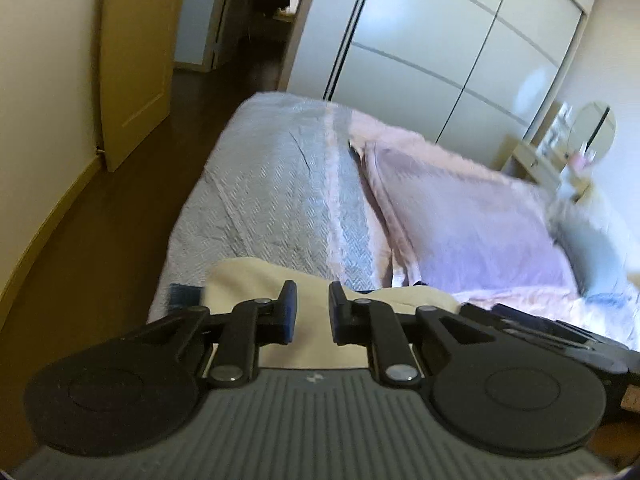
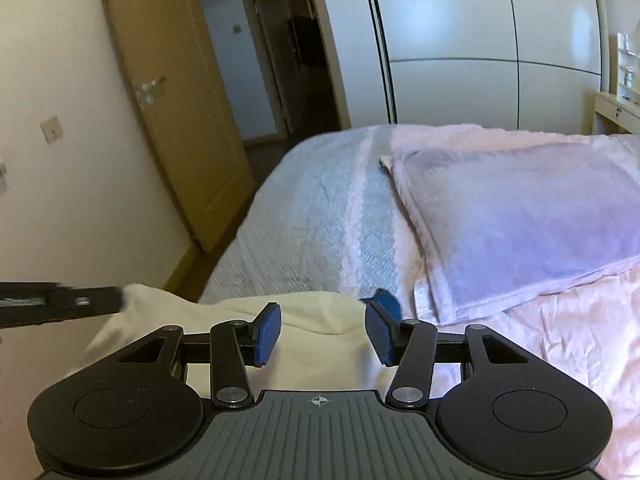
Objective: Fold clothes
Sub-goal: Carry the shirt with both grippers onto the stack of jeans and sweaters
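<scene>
Our left gripper (image 1: 313, 312) stands slightly parted, holding nothing, above the cream garment (image 1: 256, 276). Our right gripper (image 2: 323, 334) gapes wide, empty, over it.

The left claw (image 1: 313, 312) hangs over a cream cloth (image 1: 256, 276) on the bed (image 1: 272, 184), jaws a little apart, nothing pinched; a pink pillow (image 1: 472, 220) lies beyond; wardrobe (image 1: 440, 48) behind; door (image 1: 136, 60) at left.

One cream garment (image 2: 320, 320), one pillow (image 2: 520, 220), two hand-held grippers (image 2: 322, 334).
</scene>
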`<state>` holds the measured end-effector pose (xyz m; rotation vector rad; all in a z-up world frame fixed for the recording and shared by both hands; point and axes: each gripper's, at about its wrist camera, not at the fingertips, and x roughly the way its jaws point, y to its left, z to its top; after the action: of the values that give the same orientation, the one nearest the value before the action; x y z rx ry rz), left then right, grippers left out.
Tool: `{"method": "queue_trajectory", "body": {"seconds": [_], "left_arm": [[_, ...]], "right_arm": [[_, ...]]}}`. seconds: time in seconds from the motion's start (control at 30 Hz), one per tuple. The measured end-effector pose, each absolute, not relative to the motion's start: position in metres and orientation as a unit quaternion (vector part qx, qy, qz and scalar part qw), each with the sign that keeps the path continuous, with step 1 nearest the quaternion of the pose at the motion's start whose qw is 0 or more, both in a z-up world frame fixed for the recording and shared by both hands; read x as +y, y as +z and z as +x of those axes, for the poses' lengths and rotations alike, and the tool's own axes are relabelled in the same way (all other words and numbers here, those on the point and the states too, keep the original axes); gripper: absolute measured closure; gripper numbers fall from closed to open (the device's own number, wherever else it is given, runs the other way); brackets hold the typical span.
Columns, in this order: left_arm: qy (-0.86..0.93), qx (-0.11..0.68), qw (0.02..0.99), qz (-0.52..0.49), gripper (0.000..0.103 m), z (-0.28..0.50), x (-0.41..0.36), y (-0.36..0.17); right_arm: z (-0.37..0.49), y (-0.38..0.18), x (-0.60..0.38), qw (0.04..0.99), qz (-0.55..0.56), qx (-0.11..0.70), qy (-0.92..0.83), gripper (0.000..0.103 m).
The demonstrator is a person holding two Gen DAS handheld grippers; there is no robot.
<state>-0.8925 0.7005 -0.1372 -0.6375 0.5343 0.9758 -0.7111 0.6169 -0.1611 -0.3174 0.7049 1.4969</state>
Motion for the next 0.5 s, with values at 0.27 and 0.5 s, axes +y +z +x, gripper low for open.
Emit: {"method": "queue_trajectory", "body": {"seconds": [0.27, 0.5], "left_arm": [[0.493, 0.225, 0.764, -0.350, 0.096, -0.922, 0.724, -0.214], [0.504, 0.189, 0.774, -0.333, 0.101, -0.950, 0.698, -0.200]], "right_arm": [[-0.724, -0.213, 0.645, 0.651, -0.199, 0.328, 0.655, 0.058], [-0.709, -0.200, 0.621, 0.643, -0.139, 0.337, 0.674, 0.058]]}}
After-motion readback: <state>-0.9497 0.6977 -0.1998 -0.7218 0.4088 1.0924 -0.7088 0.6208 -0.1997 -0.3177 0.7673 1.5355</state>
